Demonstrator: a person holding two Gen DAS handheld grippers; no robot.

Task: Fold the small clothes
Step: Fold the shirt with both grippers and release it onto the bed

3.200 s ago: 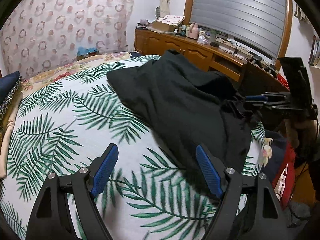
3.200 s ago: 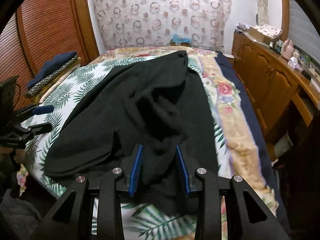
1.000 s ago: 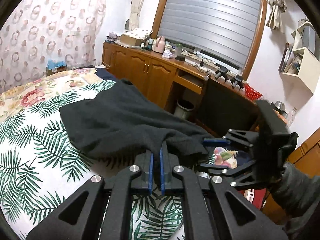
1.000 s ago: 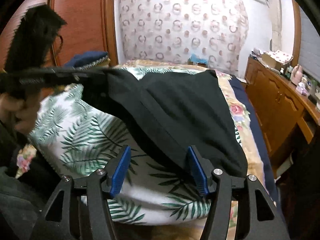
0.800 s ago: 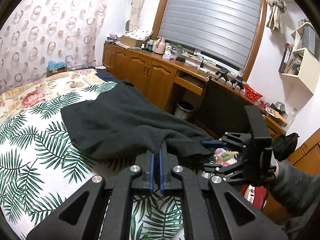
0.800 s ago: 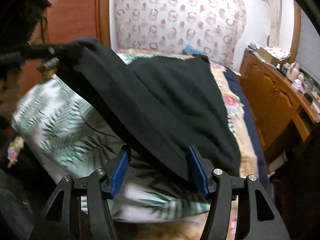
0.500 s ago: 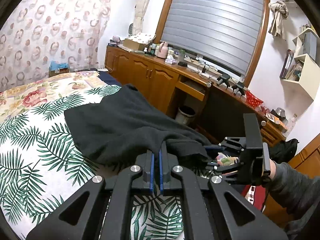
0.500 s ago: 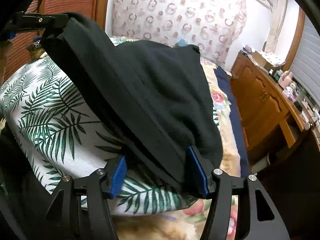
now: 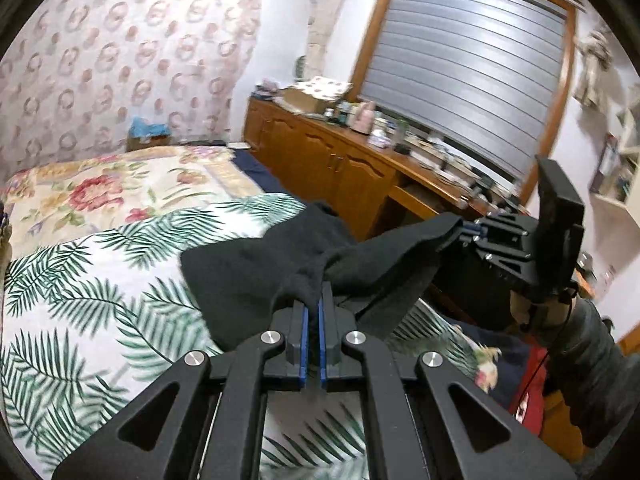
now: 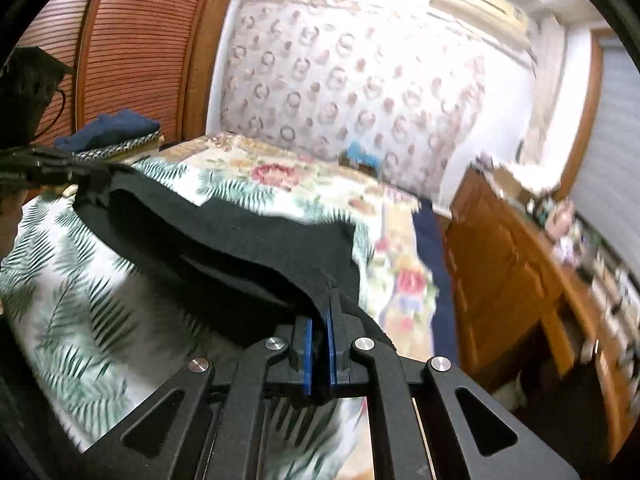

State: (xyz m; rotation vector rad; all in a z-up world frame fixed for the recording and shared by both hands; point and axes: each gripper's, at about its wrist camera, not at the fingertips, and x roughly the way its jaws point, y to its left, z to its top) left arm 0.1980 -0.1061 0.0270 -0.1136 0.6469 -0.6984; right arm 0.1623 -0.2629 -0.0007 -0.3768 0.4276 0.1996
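Left gripper (image 9: 313, 304) and right gripper (image 10: 320, 322) each pinch the black garment's (image 9: 248, 272) edge, jaws closed; bedspread (image 9: 100, 280) bare toward nine o'clock.

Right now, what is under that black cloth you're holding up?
Under the black cloth, pinched by both the left tool and right tool, lies the palm-leaf bedspread. Whatever its far end covers is hidden.

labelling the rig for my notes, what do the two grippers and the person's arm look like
Both the left gripper and the right gripper are matte black, with angular linkage arms, triangular cut-outs and round silver pivot bolts. Their fingers carry blue ribbed pads. The person's right arm wears a dark grey sleeve; a thin cable hangs by the wrist.
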